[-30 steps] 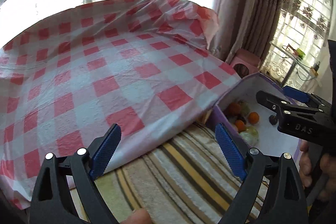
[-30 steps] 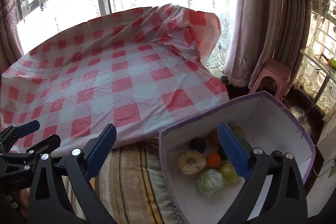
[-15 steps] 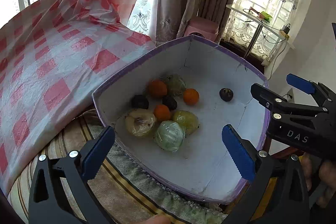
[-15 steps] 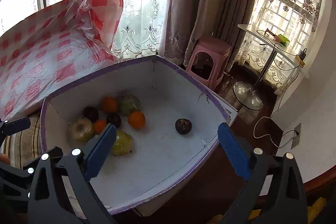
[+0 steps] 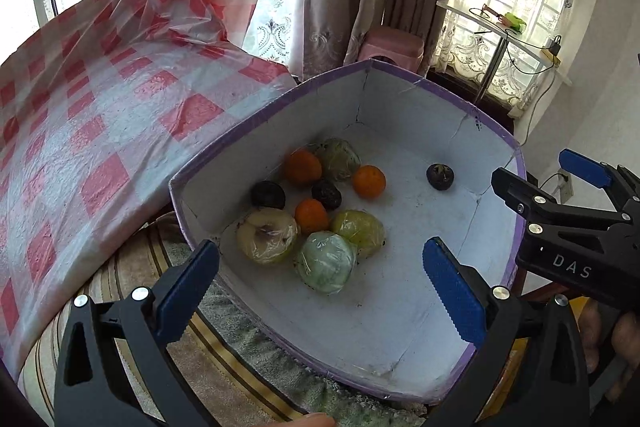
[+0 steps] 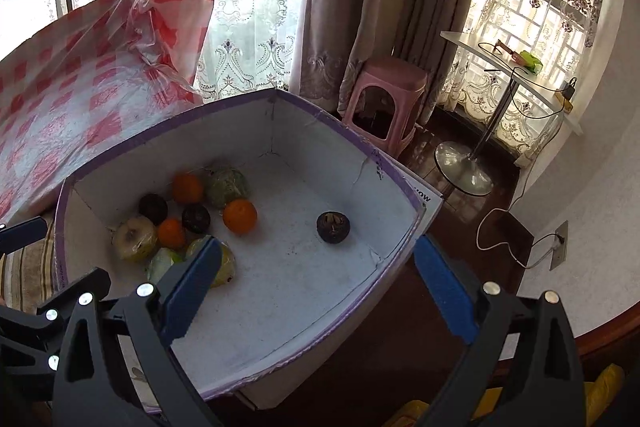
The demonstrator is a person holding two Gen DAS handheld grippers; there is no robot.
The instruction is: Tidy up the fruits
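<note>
A white cardboard box with a purple rim (image 5: 240, 129) (image 6: 160, 121) holds several fruits bunched at its left: oranges (image 5: 369, 180) (image 6: 239, 215), dark round fruits (image 5: 267, 194), plastic-wrapped green and yellow fruits (image 5: 327, 261) (image 6: 132, 238). One dark fruit (image 5: 439, 176) (image 6: 333, 227) lies apart to the right. My left gripper (image 5: 320, 291) is open and empty above the box's near side. My right gripper (image 6: 316, 287) is open and empty over the box's right part; it also shows at the right in the left wrist view (image 5: 560, 195).
A table under a red-and-white checked plastic cloth (image 5: 80, 99) (image 6: 60, 99) lies left of the box. A striped towel (image 5: 224, 359) sits under the box's near edge. A pink stool (image 6: 384, 107), a small round stand table (image 6: 512, 67), curtains and a wall socket are behind and right.
Both views swung right from the checked table to the box, then closer to it. Both grippers stay open and empty.
</note>
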